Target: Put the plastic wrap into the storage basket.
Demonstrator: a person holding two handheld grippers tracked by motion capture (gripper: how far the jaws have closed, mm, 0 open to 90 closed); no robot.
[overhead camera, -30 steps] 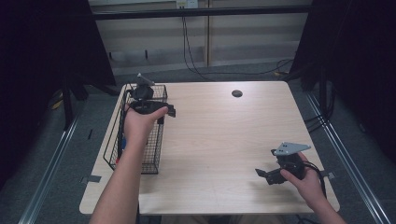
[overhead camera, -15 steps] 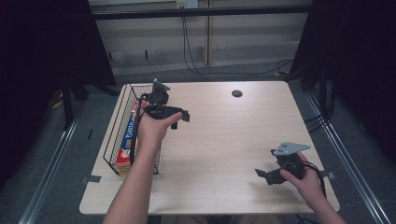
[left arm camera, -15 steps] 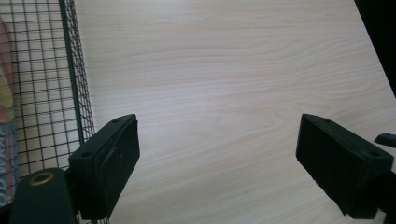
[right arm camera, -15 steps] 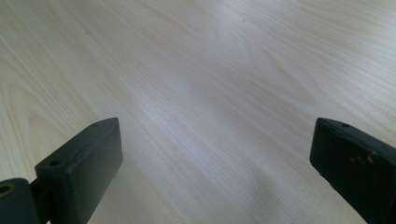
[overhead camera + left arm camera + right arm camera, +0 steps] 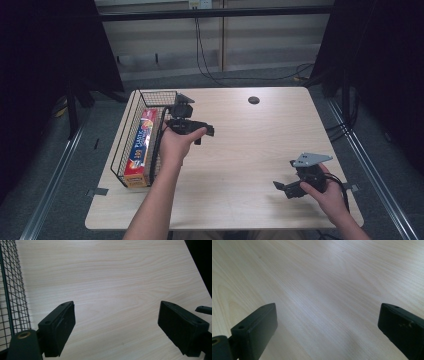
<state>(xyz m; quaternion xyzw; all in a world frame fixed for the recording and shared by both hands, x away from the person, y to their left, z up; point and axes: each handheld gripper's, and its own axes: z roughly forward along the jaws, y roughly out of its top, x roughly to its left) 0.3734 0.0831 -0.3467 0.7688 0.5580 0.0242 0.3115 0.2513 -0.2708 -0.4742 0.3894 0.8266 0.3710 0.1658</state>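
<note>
A long box of foil wrap (image 5: 141,148), red, blue and orange, lies lengthwise in a black wire basket (image 5: 131,126) at the table's left edge. My left gripper (image 5: 204,132) hovers just right of the basket, open and empty; in the left gripper view (image 5: 116,332) its jaws stand wide apart over bare wood, with the basket's mesh (image 5: 12,295) at the left. My right gripper (image 5: 285,189) rests low near the front right corner, open, and the right gripper view (image 5: 327,332) has nothing between its jaws.
The light wooden table (image 5: 250,145) has a round cable hole (image 5: 253,100) near its far edge. Cables (image 5: 200,45) hang behind the table. Dark curtains stand on both sides.
My left gripper has come out of the basket and moved right over the table, leaving the foil box lying in the basket. The right gripper has stayed put.
</note>
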